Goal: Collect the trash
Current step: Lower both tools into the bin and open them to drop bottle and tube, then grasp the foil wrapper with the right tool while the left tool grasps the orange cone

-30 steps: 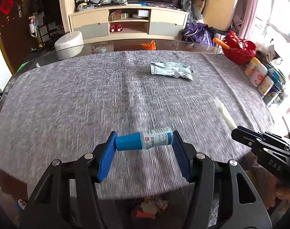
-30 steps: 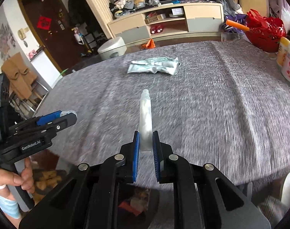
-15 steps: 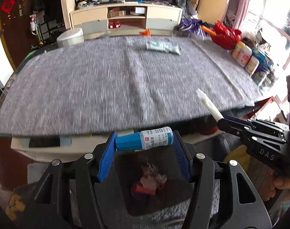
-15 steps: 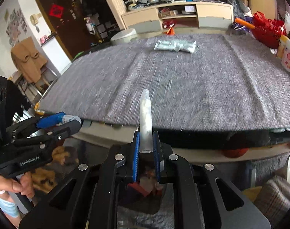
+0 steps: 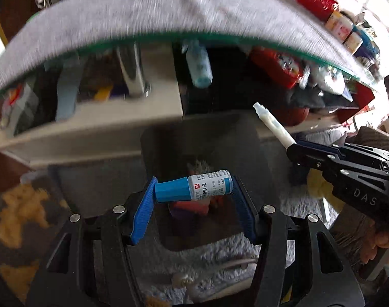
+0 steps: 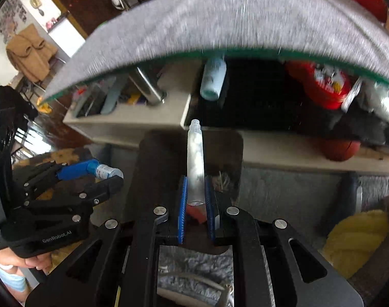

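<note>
Trash held on the left is a small eye-drop bottle with a blue cap and a white printed label (image 5: 193,188), lying crosswise between the blue ribbed pads (image 5: 143,213) of the left gripper (image 5: 193,192), cap against the left pad and base against the right one, so the jaws pinch it end to end. Directly below and ahead of that gripper sits a dark square bin (image 5: 202,179) with crumpled scraps of reddish and pale waste at its bottom. To the right of the gripper, the right gripper (image 6: 195,199) clamps the base of a slim translucent white plastic tube with a threaded neck (image 6: 195,163), its narrow jaws pressed close on it; the tube points straight forward from the fingers, over the bin's near edge.

The left wrist view shows the bottle's printed label and the tube from the side, slanting up and left out of the other tool's black tip (image 5: 273,125). The right wrist view shows the tube end-on along its length, cloudy inside, and the left gripper from the side (image 6: 102,174) with the bottle's pale base poking past its finger. Only this view shows a yellow bundle low to the right (image 6: 353,240).

Above and beyond both grippers, the grey cloth-covered table with a green glass edge (image 6: 232,20) arches across, blurred, with a cluttered shelf beneath.
</note>
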The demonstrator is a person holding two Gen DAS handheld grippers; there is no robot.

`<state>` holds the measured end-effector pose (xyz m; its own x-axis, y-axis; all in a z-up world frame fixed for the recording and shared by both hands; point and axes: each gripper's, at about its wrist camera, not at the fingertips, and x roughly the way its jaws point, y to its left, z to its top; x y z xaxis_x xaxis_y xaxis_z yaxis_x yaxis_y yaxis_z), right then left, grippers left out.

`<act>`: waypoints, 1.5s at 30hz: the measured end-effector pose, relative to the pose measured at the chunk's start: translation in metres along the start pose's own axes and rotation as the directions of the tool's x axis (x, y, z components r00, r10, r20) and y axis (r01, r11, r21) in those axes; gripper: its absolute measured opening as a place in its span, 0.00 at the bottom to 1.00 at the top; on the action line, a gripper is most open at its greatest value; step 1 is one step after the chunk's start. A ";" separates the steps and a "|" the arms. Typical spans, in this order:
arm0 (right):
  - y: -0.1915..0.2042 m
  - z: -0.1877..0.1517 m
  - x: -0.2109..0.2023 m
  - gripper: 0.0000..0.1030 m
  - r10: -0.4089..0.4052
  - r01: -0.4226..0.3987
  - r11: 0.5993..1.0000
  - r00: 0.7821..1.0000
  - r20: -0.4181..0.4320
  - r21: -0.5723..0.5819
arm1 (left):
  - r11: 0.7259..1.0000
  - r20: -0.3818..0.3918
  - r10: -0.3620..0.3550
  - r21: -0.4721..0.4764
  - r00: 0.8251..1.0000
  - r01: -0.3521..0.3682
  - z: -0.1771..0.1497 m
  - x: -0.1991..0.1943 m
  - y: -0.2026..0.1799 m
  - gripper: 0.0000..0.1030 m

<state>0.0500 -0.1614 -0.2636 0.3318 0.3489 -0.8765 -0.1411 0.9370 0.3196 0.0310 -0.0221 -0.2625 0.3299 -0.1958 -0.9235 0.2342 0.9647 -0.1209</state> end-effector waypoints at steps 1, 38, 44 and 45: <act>0.000 -0.002 0.004 0.15 0.005 -0.005 1.000 1.000 -0.013 0.004 | 1.000 -0.014 -0.005 -0.005 1.000 0.005 -0.003 0.004 0.001 0.54; -0.023 0.067 -0.086 0.85 -0.054 0.039 0.996 0.978 0.201 0.078 | 0.999 0.157 0.033 -0.047 0.987 -0.026 0.060 -0.069 0.005 0.92; -0.032 0.110 -0.106 0.85 -0.081 0.064 0.995 0.965 0.251 0.074 | 0.998 0.225 0.039 -0.055 0.974 -0.028 0.107 -0.098 0.002 0.92; -0.033 0.115 -0.108 0.85 -0.085 0.069 0.995 0.963 0.254 0.073 | 0.998 0.234 0.042 -0.058 0.971 -0.029 0.115 -0.101 0.003 0.92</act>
<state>0.1262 -0.2282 -0.1385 0.5689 0.2606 -0.7800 -0.0494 0.9576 0.2840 0.1030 -0.0200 -0.1278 0.5442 -0.1910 -0.8169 0.1712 0.9785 -0.1147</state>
